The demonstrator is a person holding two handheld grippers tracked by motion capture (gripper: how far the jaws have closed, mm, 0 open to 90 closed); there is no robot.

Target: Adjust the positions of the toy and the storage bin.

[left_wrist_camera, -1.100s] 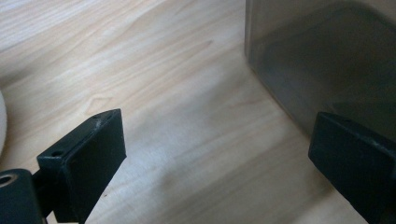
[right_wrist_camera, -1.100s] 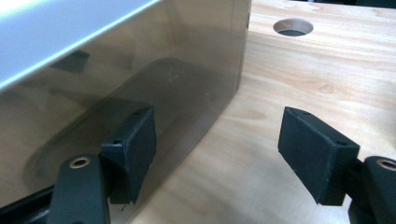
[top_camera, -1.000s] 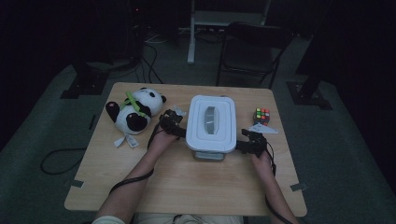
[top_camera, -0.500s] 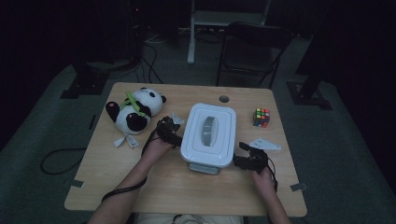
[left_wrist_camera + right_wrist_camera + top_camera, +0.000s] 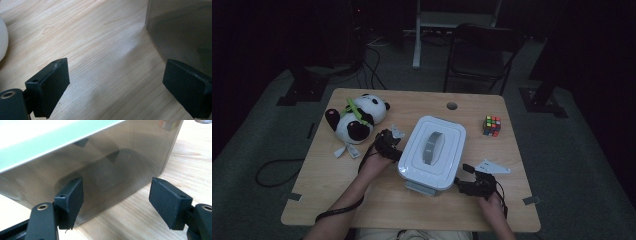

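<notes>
A storage box (image 5: 432, 152) with a white lid and a grey handle stands in the middle of the wooden table (image 5: 362, 200). My left gripper (image 5: 395, 150) is at the box's left side, jaws open. In the left gripper view (image 5: 115, 87) bare table lies between the jaws, and the box's grey wall (image 5: 180, 30) rises at the upper right. My right gripper (image 5: 462, 180) is at the box's near right corner, also open. The right gripper view (image 5: 117, 202) has the translucent box wall (image 5: 112, 170) just ahead of the jaws, under the lid's edge (image 5: 50, 140).
A panda plush (image 5: 354, 120) lies to the left of the box, close behind my left hand. A colour cube (image 5: 492, 126) sits at the right rear of the table, with a small round hole (image 5: 452, 106) near the back edge. A dark chair (image 5: 482, 50) stands behind the table.
The box has slid toward the person and turned slightly. Both hands came nearer with it, the right one farther, from the box's right side to its near right corner.
</notes>
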